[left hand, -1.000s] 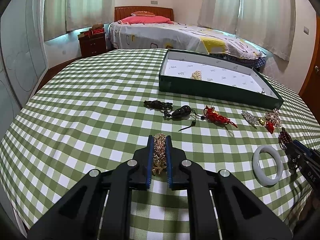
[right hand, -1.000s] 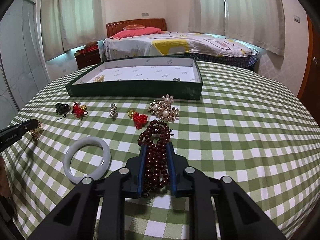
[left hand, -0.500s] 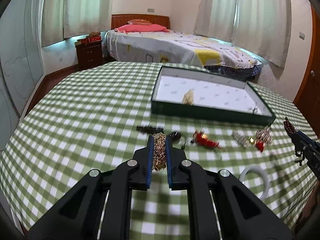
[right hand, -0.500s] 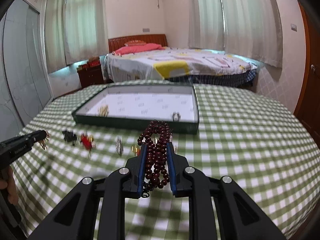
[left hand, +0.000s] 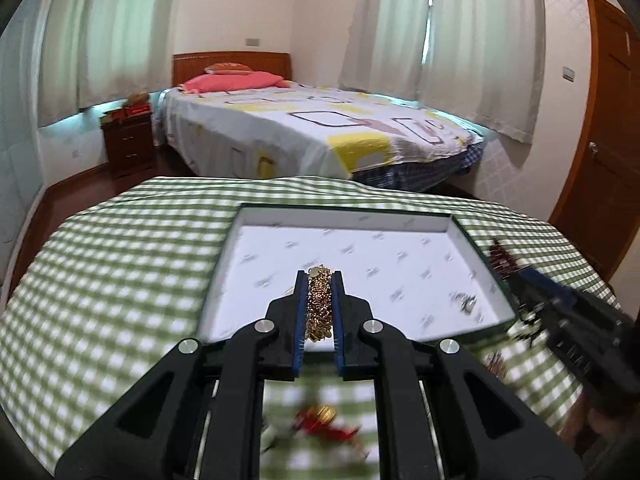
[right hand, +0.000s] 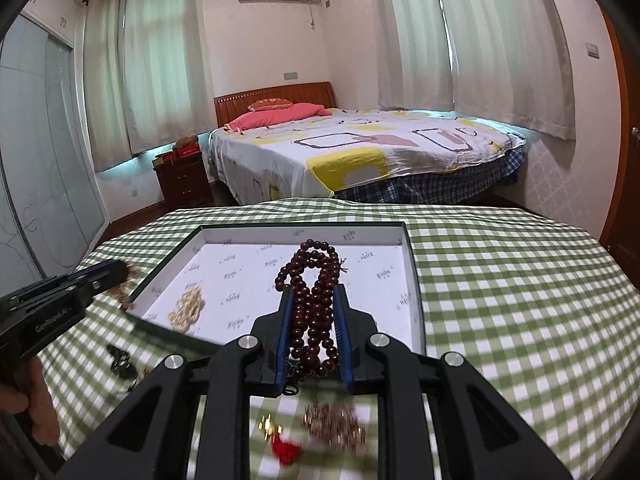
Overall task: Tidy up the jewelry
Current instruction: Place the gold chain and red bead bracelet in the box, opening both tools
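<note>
L gripper (left hand: 319,300) clamps gold chain (left hand: 319,306) — R gripper (right hand: 311,320) clamps bead strand (right hand: 311,304), over tray (right hand: 414,280).

A bed (right hand: 360,148) with a wooden headboard (right hand: 276,98) stands under curtained windows (right hand: 496,40); a dark nightstand (right hand: 182,178) sits beside it.

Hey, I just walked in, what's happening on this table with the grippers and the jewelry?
A person is sorting jewelry into a green tray on a checkered table, with a gripper in each hand. The left gripper is shut on a gold chain piece and hangs over the tray's near edge. The right gripper is shut on a dark red bead string, also above the tray. One gold piece already lies inside. Other items, including a red tassel charm, wait on the cloth.
</note>
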`<move>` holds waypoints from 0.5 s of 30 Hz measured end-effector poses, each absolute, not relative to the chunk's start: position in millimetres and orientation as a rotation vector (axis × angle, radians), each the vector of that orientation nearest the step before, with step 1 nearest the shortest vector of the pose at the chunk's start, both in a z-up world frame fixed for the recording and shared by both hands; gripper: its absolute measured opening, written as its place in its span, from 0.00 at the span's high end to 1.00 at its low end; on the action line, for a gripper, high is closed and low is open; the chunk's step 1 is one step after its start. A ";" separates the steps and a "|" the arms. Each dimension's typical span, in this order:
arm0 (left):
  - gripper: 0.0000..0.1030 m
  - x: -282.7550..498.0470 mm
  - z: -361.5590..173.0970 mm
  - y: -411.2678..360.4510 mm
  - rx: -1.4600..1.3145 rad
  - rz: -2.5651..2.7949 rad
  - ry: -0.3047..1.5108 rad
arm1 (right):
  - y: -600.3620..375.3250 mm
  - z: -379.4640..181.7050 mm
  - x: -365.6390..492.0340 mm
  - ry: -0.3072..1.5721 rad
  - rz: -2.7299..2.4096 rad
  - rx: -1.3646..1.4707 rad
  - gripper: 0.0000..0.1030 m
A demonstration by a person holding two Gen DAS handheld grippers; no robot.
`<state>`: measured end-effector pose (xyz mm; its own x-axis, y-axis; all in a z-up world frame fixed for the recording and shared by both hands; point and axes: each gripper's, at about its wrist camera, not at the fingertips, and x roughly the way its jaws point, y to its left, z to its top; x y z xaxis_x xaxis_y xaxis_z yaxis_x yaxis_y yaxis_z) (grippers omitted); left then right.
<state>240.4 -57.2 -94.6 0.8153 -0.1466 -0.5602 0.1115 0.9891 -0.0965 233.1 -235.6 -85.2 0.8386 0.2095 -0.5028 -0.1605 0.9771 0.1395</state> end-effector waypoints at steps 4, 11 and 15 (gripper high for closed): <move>0.89 271.5 -108.2 -80.7 -0.033 -0.179 0.640 | -234.3 -97.7 255.2 0.590 0.196 0.100 0.80; 0.89 307.8 -148.1 -100.4 0.005 -0.210 0.766 | -232.3 -122.8 283.3 0.708 0.189 0.110 0.80; 0.89 319.4 -165.0 -101.2 0.005 -0.208 0.829 | -231.0 -135.3 293.9 0.784 0.200 0.107 0.80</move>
<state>319.4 -101.2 -165.0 0.6562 -0.1822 -0.7323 0.1858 0.9795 -0.0773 293.9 -231.0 -135.3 0.6907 0.2179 -0.6895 -0.1383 0.9757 0.1698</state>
